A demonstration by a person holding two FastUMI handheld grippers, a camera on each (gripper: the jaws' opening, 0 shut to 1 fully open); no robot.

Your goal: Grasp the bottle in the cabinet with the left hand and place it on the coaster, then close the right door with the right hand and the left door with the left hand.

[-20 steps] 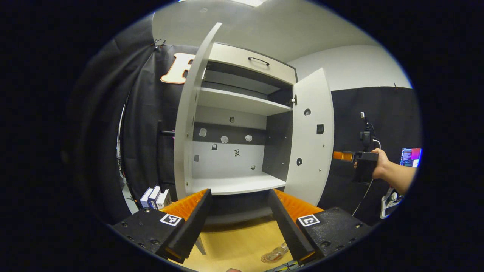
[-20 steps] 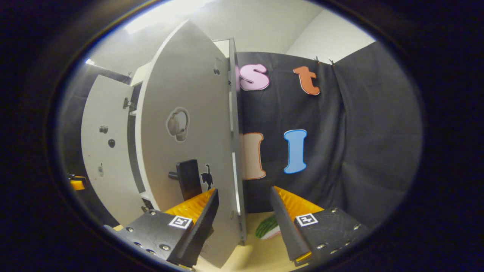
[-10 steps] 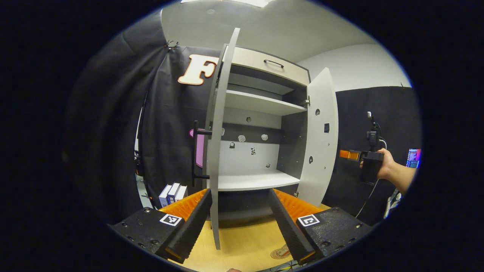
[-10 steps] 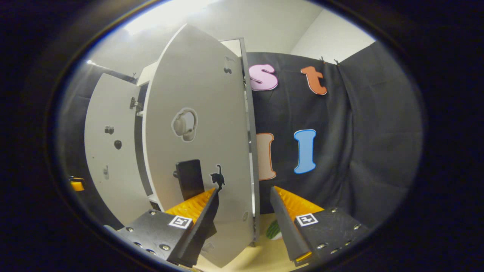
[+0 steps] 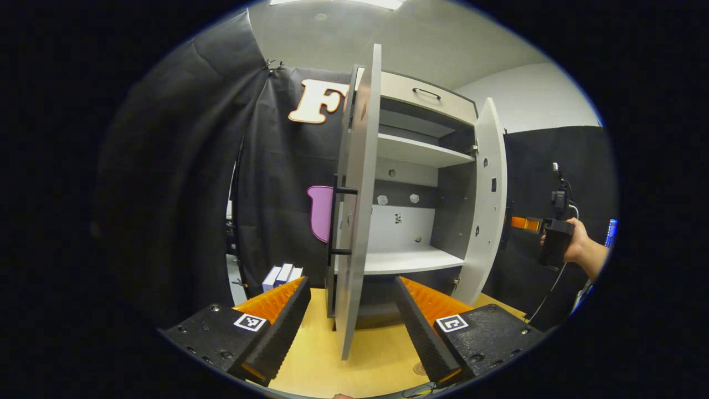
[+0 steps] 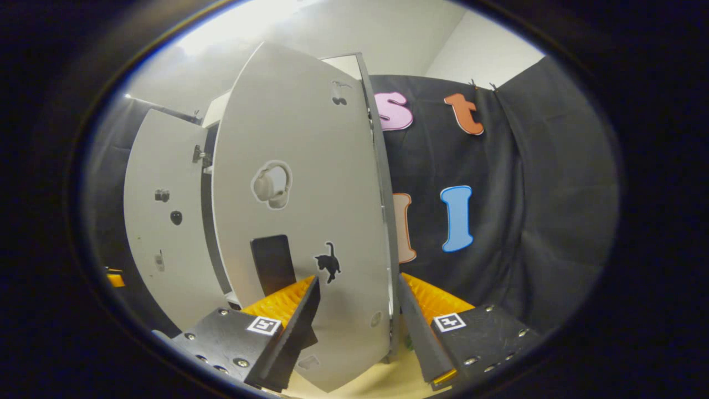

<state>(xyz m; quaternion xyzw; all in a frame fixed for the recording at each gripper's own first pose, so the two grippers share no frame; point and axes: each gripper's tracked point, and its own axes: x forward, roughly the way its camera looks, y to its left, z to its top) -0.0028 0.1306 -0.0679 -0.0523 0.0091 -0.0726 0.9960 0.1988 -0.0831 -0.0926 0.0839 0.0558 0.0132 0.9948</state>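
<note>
The grey cabinet point(image 5: 410, 260) stands open, its shelves bare. The left door point(image 5: 354, 221) is seen edge-on, with its black handle point(image 5: 332, 233) on the outer side. My left gripper point(image 5: 352, 327) is open, and that door's lower edge hangs between its fingers, farther off. An edge of the coaster point(image 5: 419, 368) peeks out beside a finger, which hides what stands on it. The right door point(image 5: 490, 205) is ajar. Behind it a hand holds my right gripper point(image 5: 523, 223). My right gripper point(image 6: 357, 327) is open, close to the right door's outer face point(image 6: 310, 194) below its handle point(image 6: 271, 263).
The cabinet sits on a wooden tabletop point(image 5: 321, 354). Small boxes point(image 5: 282, 274) stand by the cloth wall at the left. A drawer with a handle point(image 5: 426, 93) tops the cabinet. The left door's inner face point(image 6: 160, 221) shows beyond the right door.
My left gripper has moved leftward, so the left door now looks edge-on between its fingers. The right door looks narrower from there and fills more of the right gripper view.
</note>
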